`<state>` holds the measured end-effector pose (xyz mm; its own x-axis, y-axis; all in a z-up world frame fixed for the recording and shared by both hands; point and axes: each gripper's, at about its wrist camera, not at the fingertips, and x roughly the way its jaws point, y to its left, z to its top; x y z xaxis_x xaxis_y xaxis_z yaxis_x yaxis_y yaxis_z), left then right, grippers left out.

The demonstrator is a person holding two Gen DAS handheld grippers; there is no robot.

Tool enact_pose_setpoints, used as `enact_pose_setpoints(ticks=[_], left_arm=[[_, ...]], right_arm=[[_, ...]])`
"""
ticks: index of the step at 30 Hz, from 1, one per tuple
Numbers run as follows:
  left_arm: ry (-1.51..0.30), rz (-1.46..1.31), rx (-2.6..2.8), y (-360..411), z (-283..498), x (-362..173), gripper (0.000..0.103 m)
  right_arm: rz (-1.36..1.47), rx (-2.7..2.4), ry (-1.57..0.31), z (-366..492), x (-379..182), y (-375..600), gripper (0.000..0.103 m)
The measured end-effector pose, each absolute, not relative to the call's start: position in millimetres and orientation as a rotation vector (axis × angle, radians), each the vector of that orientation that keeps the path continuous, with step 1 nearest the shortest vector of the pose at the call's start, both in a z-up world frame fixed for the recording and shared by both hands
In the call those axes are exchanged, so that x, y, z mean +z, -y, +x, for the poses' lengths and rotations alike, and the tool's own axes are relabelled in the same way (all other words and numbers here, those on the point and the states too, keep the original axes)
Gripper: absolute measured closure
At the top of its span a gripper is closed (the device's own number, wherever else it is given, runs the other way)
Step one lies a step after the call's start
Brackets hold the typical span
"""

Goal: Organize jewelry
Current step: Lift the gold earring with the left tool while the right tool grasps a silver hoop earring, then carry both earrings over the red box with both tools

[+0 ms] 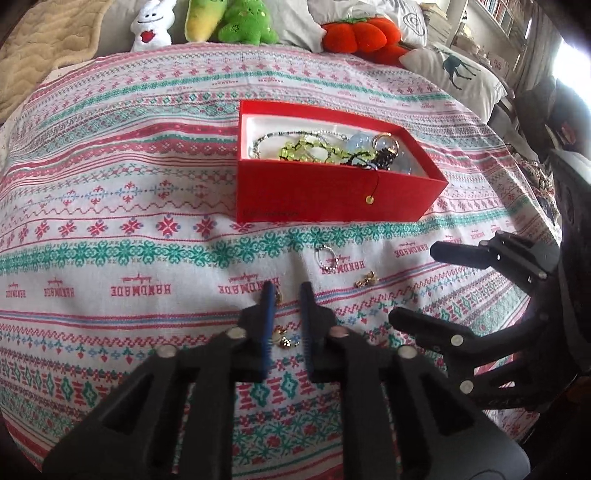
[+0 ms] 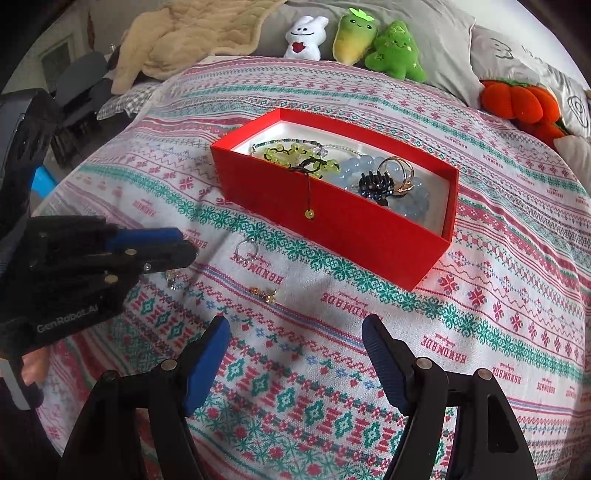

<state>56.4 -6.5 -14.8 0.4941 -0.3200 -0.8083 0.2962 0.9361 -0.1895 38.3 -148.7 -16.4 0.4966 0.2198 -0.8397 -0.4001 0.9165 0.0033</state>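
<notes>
A red open box [image 1: 332, 195] [image 2: 354, 236] sits on the patterned cloth. It holds green beads [image 1: 306, 149], blue beads [image 2: 373, 166], a dark clip [image 2: 375, 184] and rings. On the cloth lie a silver ring [image 1: 325, 254] [image 2: 246, 249], a gold earring [image 1: 365, 279] [image 2: 263, 294] and a small gold piece [image 1: 282, 338] [image 2: 171, 277]. My left gripper [image 1: 287, 291] [image 2: 184, 243] is narrowly open with the small gold piece between its fingers, low over the cloth. My right gripper [image 2: 295, 328] [image 1: 413, 280] is wide open and empty, near the gold earring.
Plush toys [image 2: 354, 37] and an orange plush [image 1: 362, 33] line the far edge of the bed. Pillows [image 1: 454, 70] lie at the back right. A beige blanket [image 2: 192, 33] lies at the back left.
</notes>
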Motion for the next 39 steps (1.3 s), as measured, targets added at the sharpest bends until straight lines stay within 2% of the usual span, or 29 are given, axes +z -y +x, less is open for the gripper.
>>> enact_pose_setpoints(ticks=[3,9,16,22,27,36,39], left_arm=[[-1.021,-0.059,-0.368,1.1,60.9,-20.3,0.100],[-1.026,-0.209,-0.375,-23.1,64.2,-9.3,0.101],[-1.050,-0.261,-0.344,-36.7,60.2,-11.1,0.101],[-1.089,-0.272,-0.314,-46.3,56.6,-19.1,0.101],[-1.100,-0.281,-0.313,-50.6,54.6,-21.5,0.101],[-1.107,-0.275,-0.314,-55.6,52.0,-21.8,0.101],[-1.106,-0.271,-0.311,-54.9,52.0,-20.7,0.101]], right_arm=[[-0.195,0.377,-0.982,43.3,-15.2,150.8,0.028],[-0.145,0.398,-0.986,55.3,-9.2,150.7,0.030],[-0.144,0.440,-1.000,66.6,-13.5,134.6,0.051],[-0.201,0.480,-1.013,71.2,-25.5,110.0,0.061],[-0.173,0.461,-1.037,78.7,-33.1,104.8,0.066],[-0.164,0.443,-1.026,83.2,-35.6,102.6,0.086],[-0.185,0.444,-1.020,81.8,-34.8,99.8,0.088]])
